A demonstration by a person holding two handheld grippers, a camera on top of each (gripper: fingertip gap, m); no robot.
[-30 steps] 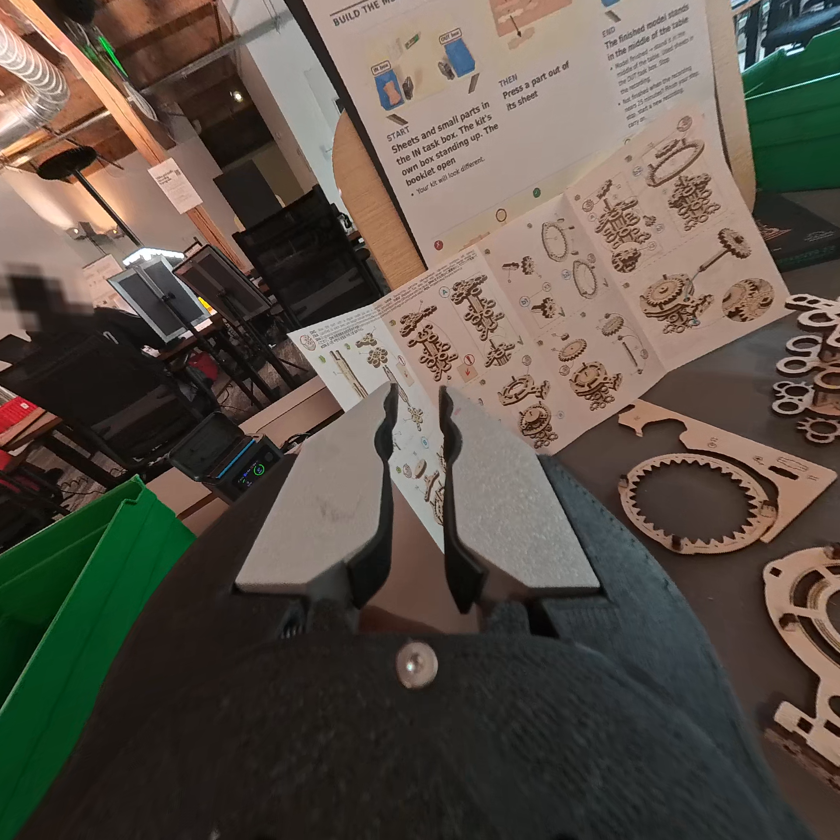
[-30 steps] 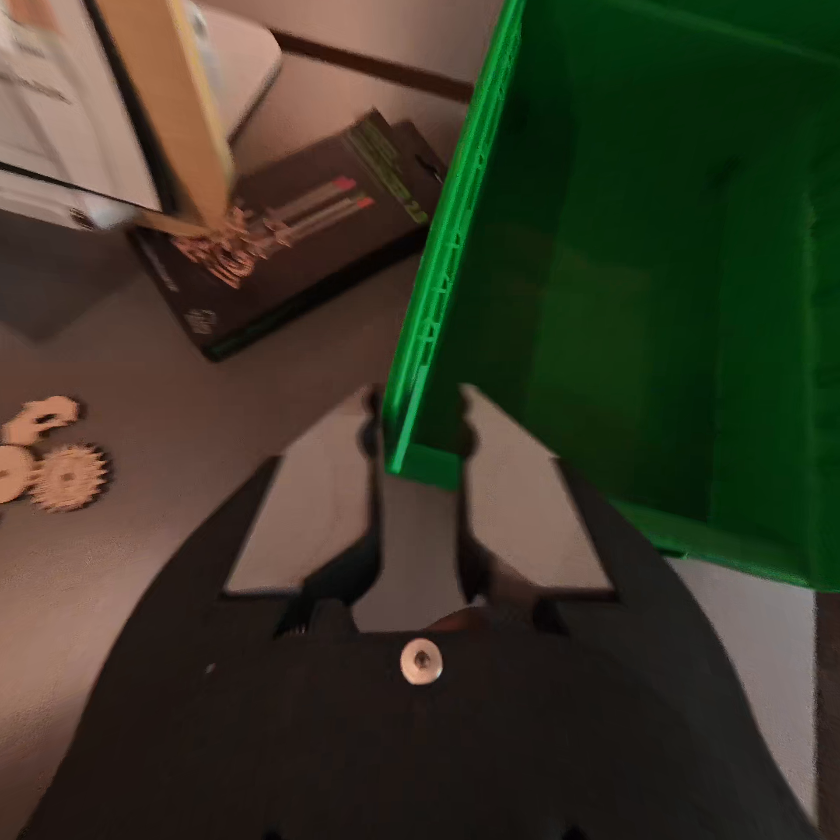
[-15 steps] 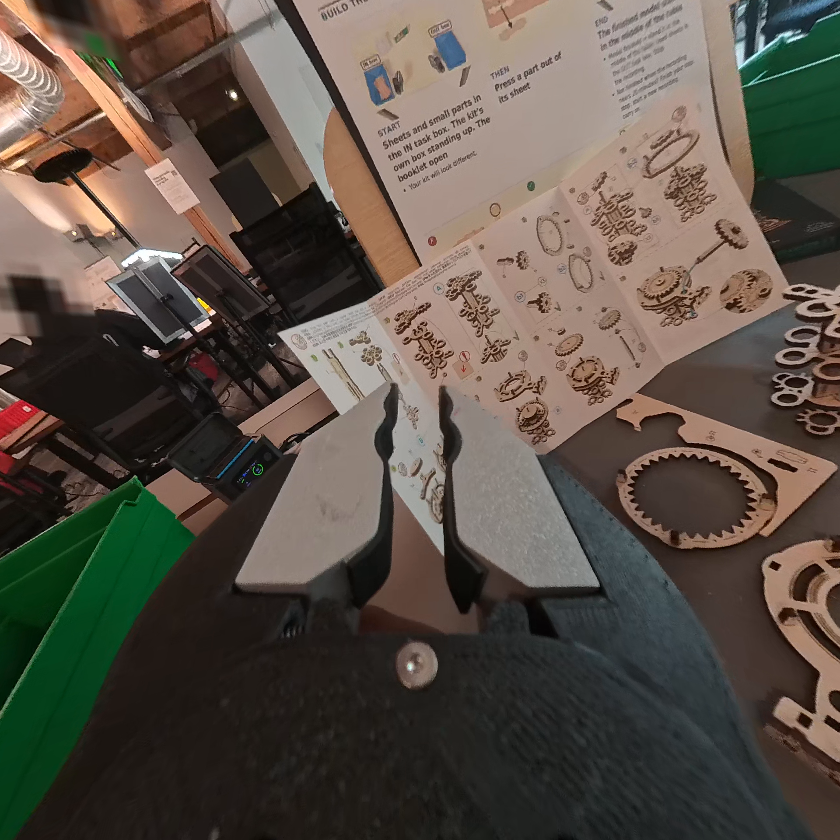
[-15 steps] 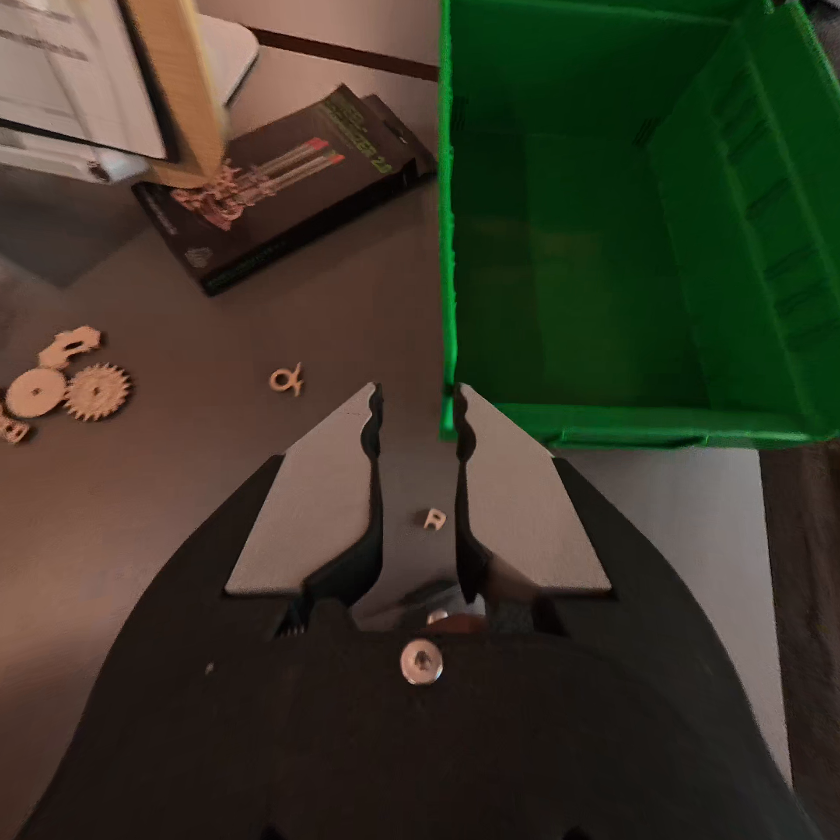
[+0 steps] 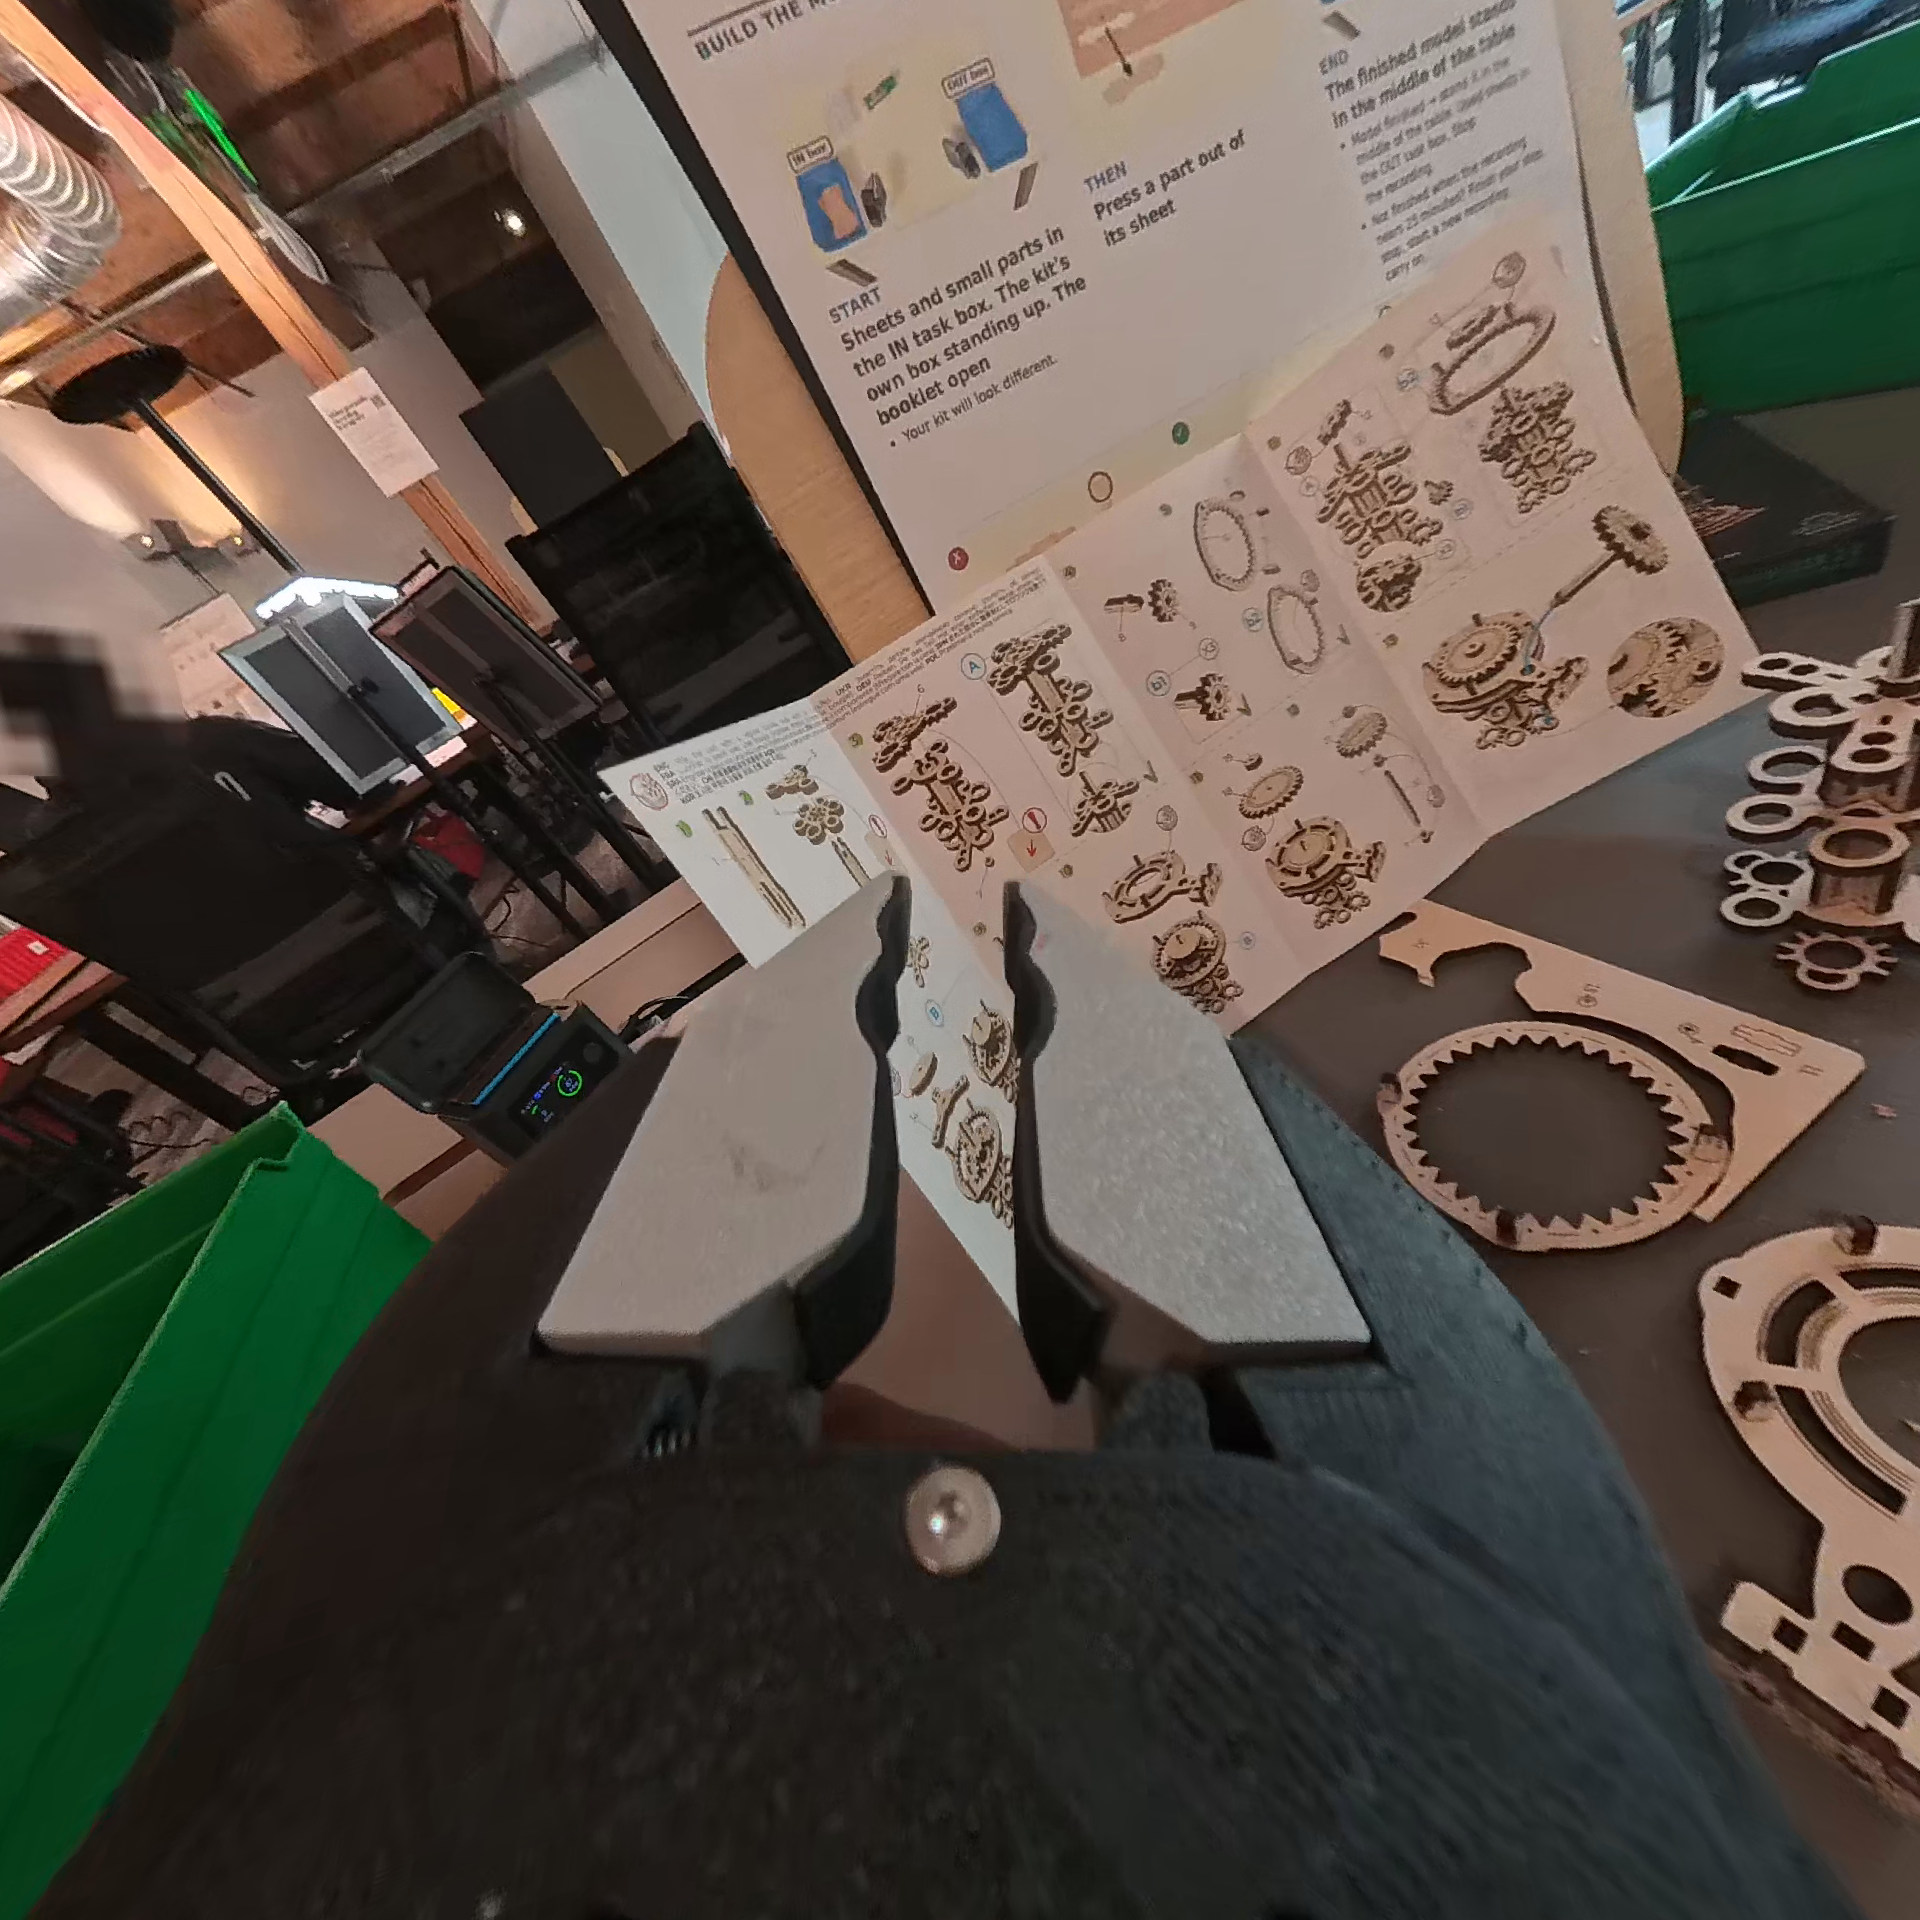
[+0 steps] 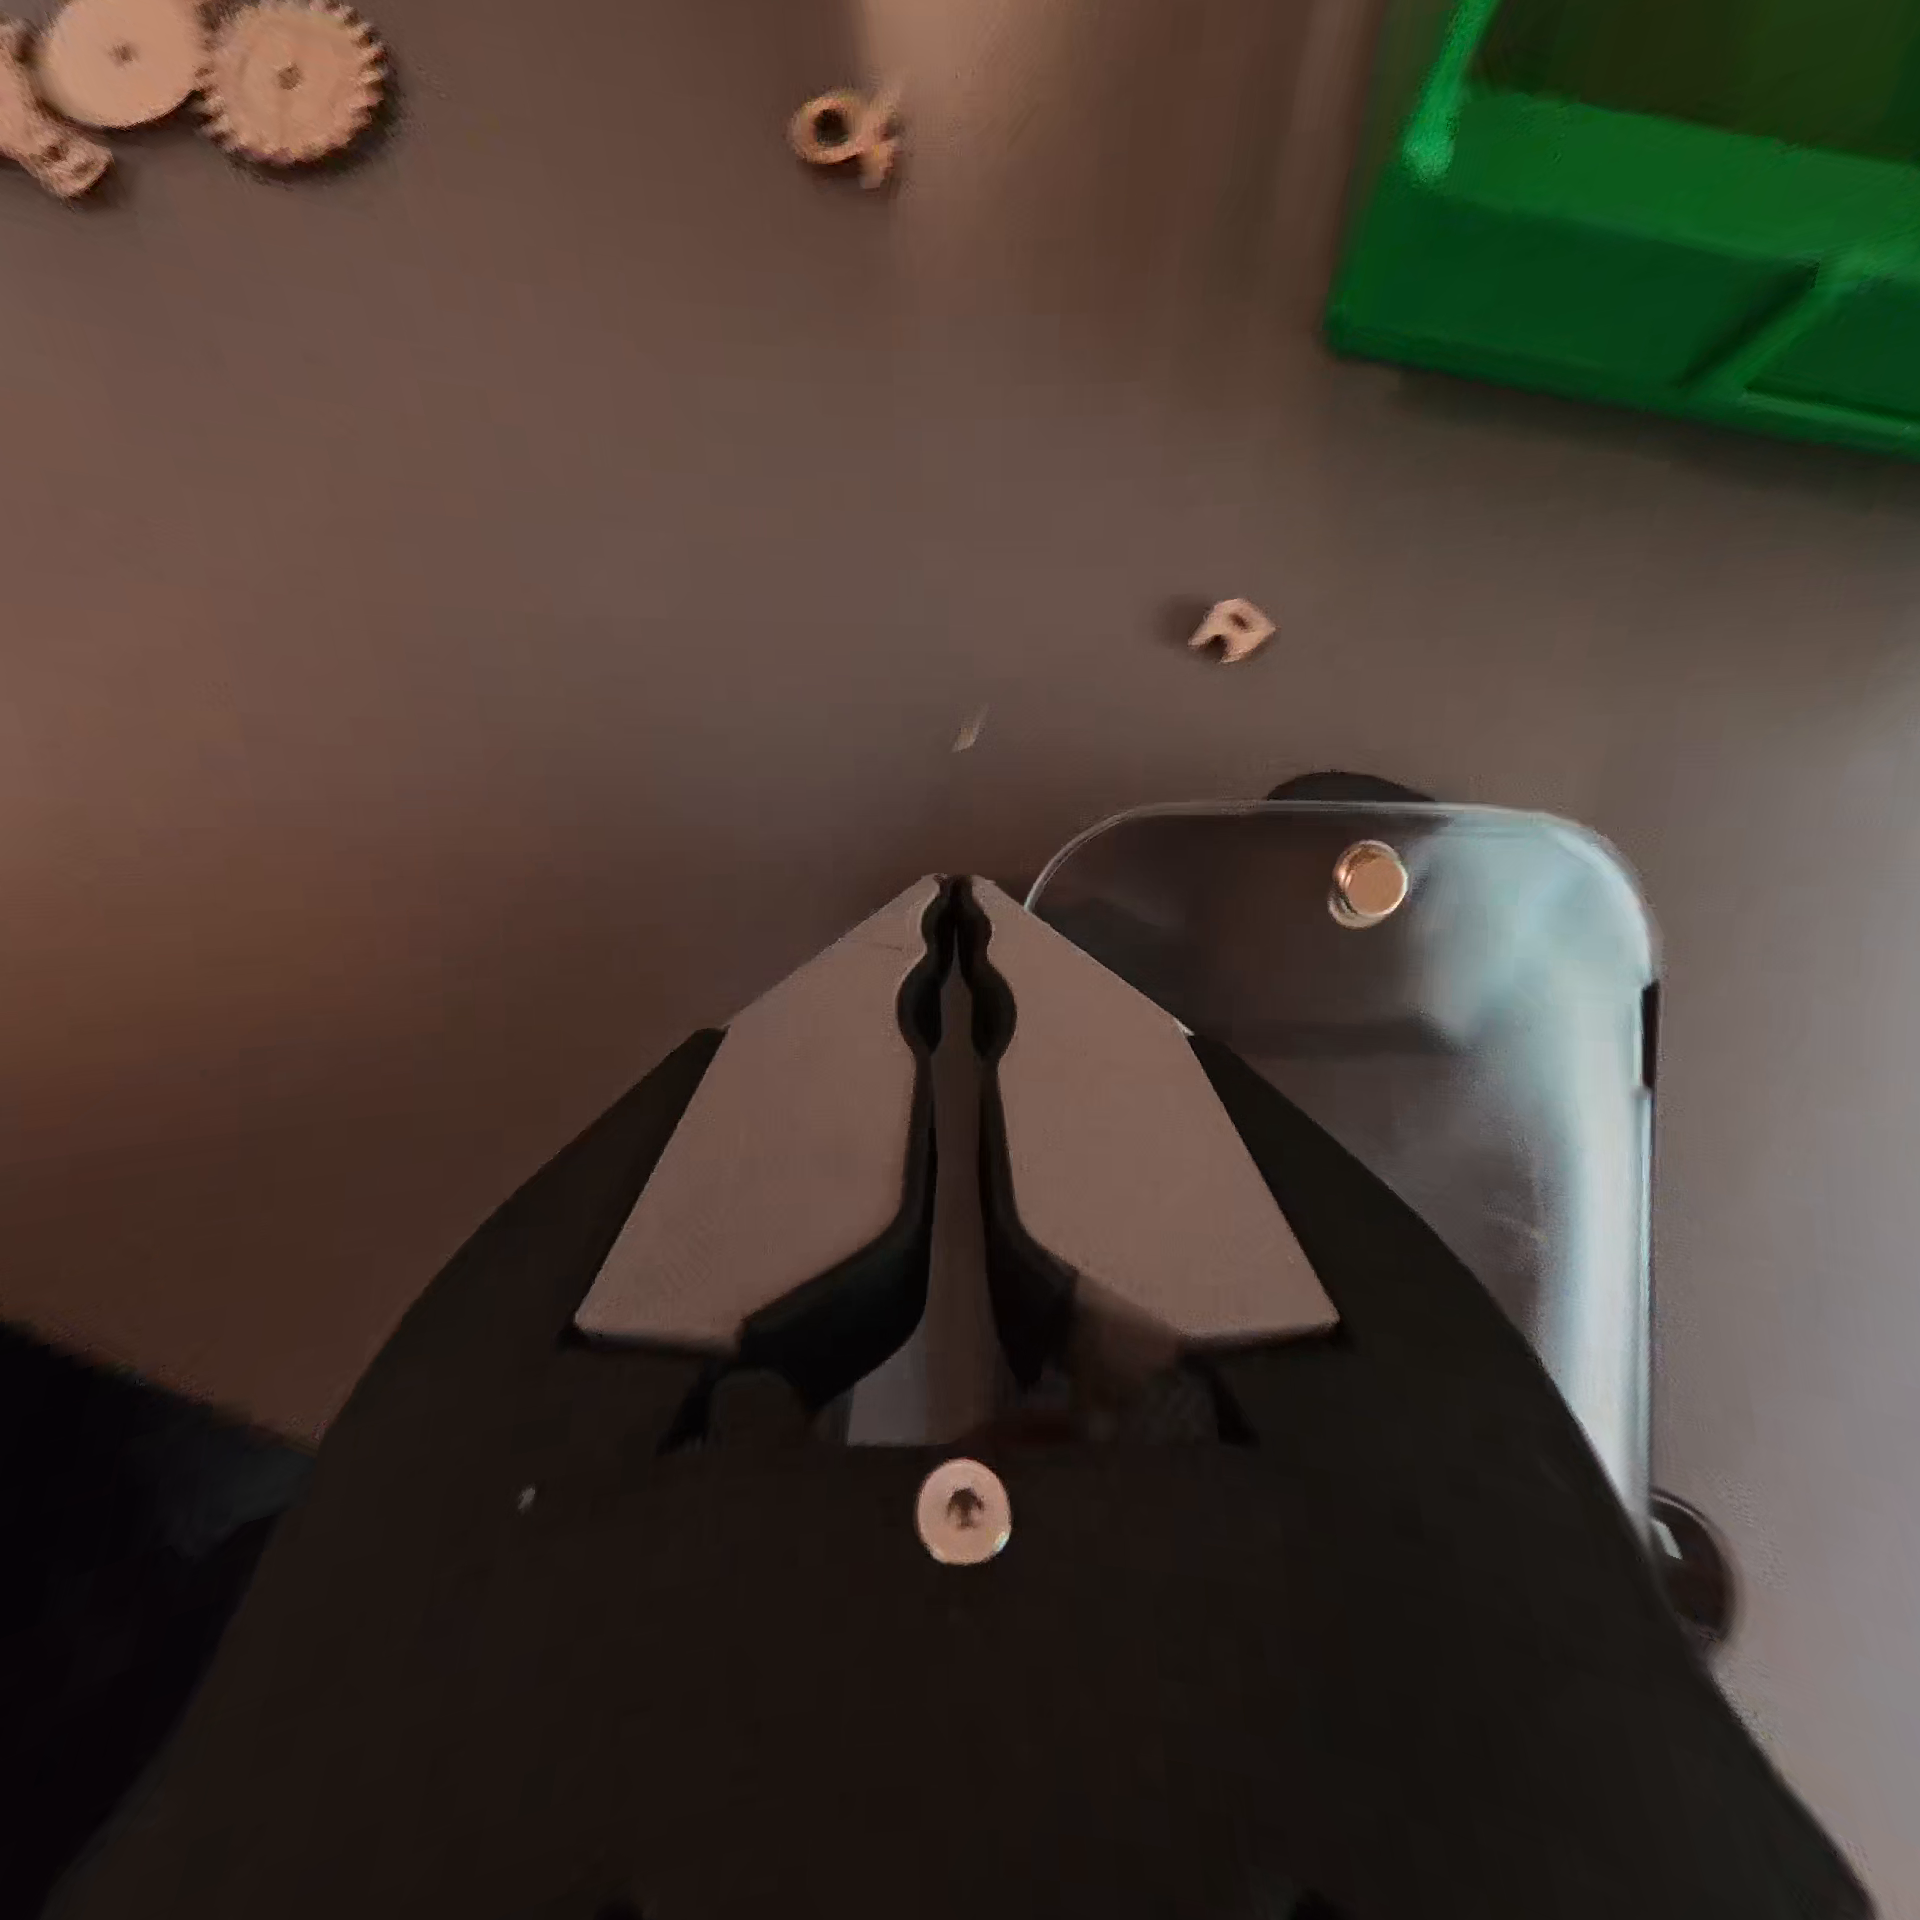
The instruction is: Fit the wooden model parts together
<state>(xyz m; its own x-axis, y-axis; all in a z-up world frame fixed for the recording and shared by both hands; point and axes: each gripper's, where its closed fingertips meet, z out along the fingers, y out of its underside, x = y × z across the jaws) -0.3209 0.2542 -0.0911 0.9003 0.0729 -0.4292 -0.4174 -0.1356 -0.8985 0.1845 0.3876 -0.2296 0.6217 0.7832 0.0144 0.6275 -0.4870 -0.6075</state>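
Note:
My left gripper (image 5: 951, 899) is open and empty, held above the table's left part and pointing at the folded instruction booklet (image 5: 1247, 727). To its right lie a wooden sheet with a toothed ring cut-out (image 5: 1590, 1112), a wooden frame part (image 5: 1829, 1455) and a stacked wooden assembly (image 5: 1839, 810). My right gripper (image 6: 954, 883) is shut and empty, just above the dark table. Ahead of it lie a tiny wooden piece (image 6: 1229, 629), a small ringed piece (image 6: 847, 135) and two wooden gears (image 6: 208, 83). The right wrist view is blurred.
A shiny metal plate with a stud (image 6: 1371, 1039) lies right beside my right gripper. A green bin (image 6: 1662, 239) stands at the far right, another green bin (image 5: 156, 1403) at the left. A white instruction board (image 5: 1091, 260) stands behind the booklet. My hands' fingertips stand some 55 cm from each other. Measured from the fingertips, the tiny wooden piece (image 6: 1229, 629) is 7 cm or so from the right gripper and 55 cm from the left.
My right gripper has shut and swung back and down from the green bin to the table near the metal plate. My left gripper has barely moved and stays open.

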